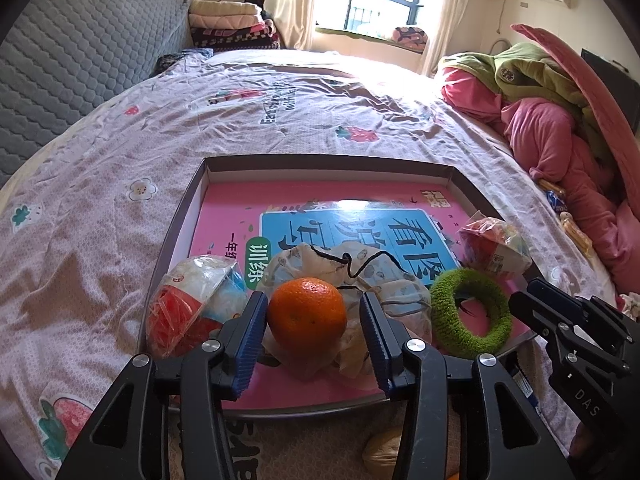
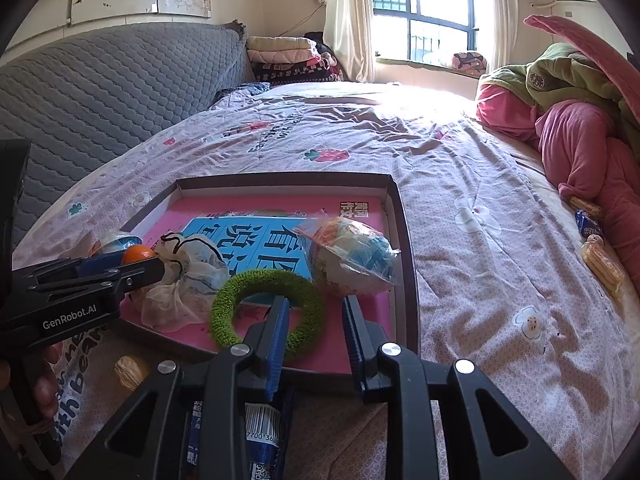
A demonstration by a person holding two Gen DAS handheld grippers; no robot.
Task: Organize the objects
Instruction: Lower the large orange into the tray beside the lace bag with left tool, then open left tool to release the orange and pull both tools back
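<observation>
A shallow dark box (image 1: 460, 178) with a pink book inside lies on the bed. In it are an orange (image 1: 307, 314), a cloth drawstring pouch (image 1: 384, 276), a green fuzzy ring (image 1: 472, 306) and two wrapped toy balls (image 1: 192, 304) (image 1: 496, 246). My left gripper (image 1: 314, 340) is open with the orange between its fingers; the right finger stands apart from it. My right gripper (image 2: 316, 336) is open and empty at the box's near edge, its left finger over the green ring (image 2: 268, 308). The orange (image 2: 138, 254) also shows in the right wrist view.
A walnut (image 2: 130, 372) and a blue barcoded packet (image 2: 260, 436) lie on the bed in front of the box. Piled pink and green bedding (image 2: 580, 128) and snack packets (image 2: 600, 260) are at the right. A grey headboard (image 1: 80, 60) is at the left.
</observation>
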